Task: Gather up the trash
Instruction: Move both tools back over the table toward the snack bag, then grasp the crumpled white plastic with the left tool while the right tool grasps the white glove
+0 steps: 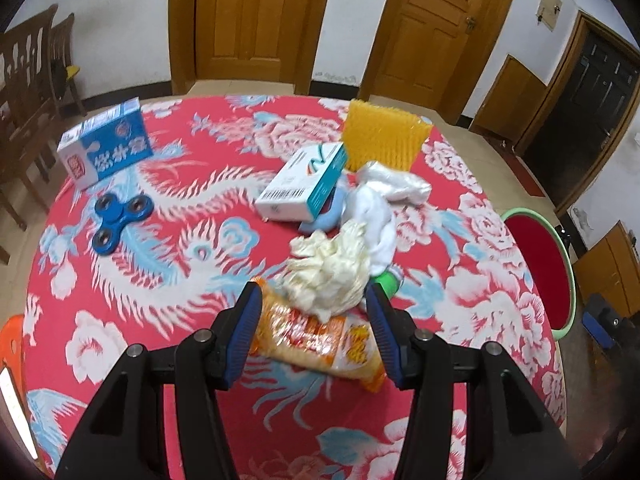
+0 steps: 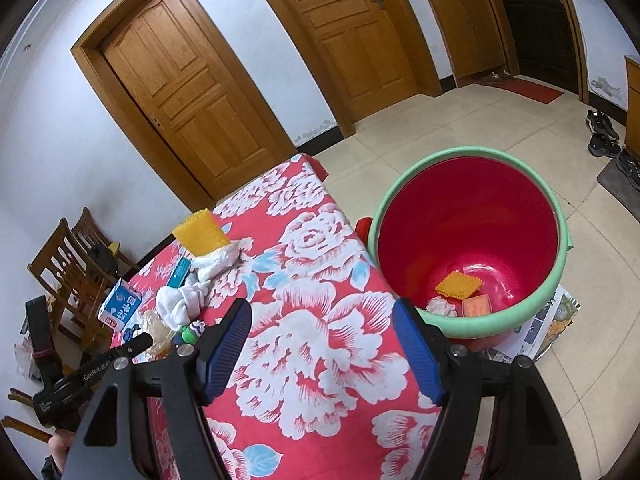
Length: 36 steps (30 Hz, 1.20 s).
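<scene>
My left gripper point(image 1: 314, 294) is open over the table, its jaws on either side of a crumpled cream glove point(image 1: 332, 268) that lies on an orange snack wrapper point(image 1: 320, 340). Behind lie white crumpled plastic point(image 1: 380, 208), a white-teal box point(image 1: 302, 182), a yellow sponge point(image 1: 380, 136) and a green bottle cap point(image 1: 386, 282). My right gripper point(image 2: 324, 312) is open and empty above the table's right edge. The red bin with a green rim point(image 2: 472, 240) stands on the floor beside the table and holds a yellow sponge piece point(image 2: 456, 284), an orange packet point(image 2: 476, 305) and a crumpled white scrap point(image 2: 440, 306).
A blue-white box point(image 1: 106, 146) and a blue fidget spinner point(image 1: 118, 218) lie at the table's left. The table has a red floral cloth point(image 1: 200, 184). Wooden chairs point(image 2: 68, 264) stand at the left. Shoes point(image 2: 604, 132) lie on the floor far right.
</scene>
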Motion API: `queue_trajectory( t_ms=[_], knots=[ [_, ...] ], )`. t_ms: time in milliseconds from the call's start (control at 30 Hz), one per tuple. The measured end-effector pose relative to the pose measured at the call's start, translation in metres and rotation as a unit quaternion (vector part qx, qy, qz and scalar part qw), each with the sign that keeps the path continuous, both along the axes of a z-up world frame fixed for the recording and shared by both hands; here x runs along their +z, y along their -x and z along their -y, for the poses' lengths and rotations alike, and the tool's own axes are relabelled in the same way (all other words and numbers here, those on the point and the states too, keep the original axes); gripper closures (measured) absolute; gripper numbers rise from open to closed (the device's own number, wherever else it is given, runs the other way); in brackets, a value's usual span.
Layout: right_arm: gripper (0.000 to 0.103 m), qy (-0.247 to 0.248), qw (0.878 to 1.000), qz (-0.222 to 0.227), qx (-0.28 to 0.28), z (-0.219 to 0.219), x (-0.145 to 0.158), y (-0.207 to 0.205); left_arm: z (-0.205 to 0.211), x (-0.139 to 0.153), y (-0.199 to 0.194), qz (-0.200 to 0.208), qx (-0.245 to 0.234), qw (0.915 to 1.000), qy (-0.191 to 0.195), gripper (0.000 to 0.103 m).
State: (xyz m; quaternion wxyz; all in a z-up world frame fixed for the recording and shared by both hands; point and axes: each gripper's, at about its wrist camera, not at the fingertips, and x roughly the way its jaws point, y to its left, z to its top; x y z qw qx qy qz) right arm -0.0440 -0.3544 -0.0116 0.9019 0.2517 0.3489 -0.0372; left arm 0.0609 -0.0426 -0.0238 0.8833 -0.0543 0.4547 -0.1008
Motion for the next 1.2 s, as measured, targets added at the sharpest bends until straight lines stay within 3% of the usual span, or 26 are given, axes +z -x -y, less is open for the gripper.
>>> queue_trajectory(
  t_ms=[433,567,733,1000,1200],
  knots=[
    [0.028,0.001,1.000,-0.008,0.014,-0.012,-0.001,-0.003,0.012,-0.005,-0.016,0.005,-0.018,0.9998,0.001,0.049],
    [0.028,0.001,1.000,-0.012,0.014,-0.013,-0.002,-0.004,0.015,-0.010,-0.018,-0.004,-0.028,0.9996,0.004,0.063],
    [0.028,0.000,0.999,-0.019,0.028,-0.019,-0.005,-0.011,0.007,-0.006,-0.016,0.000,-0.037,0.9989,0.030,0.073],
    [0.028,0.001,0.997,-0.024,0.068,-0.045,-0.003,-0.031,-0.014,0.018,-0.014,0.034,-0.024,0.9981,0.046,0.075],
    [0.028,0.001,0.994,-0.034,0.106,-0.075,-0.002,-0.053,-0.036,0.024,-0.023,0.048,0.007,0.9983,0.033,0.075]
  ],
)
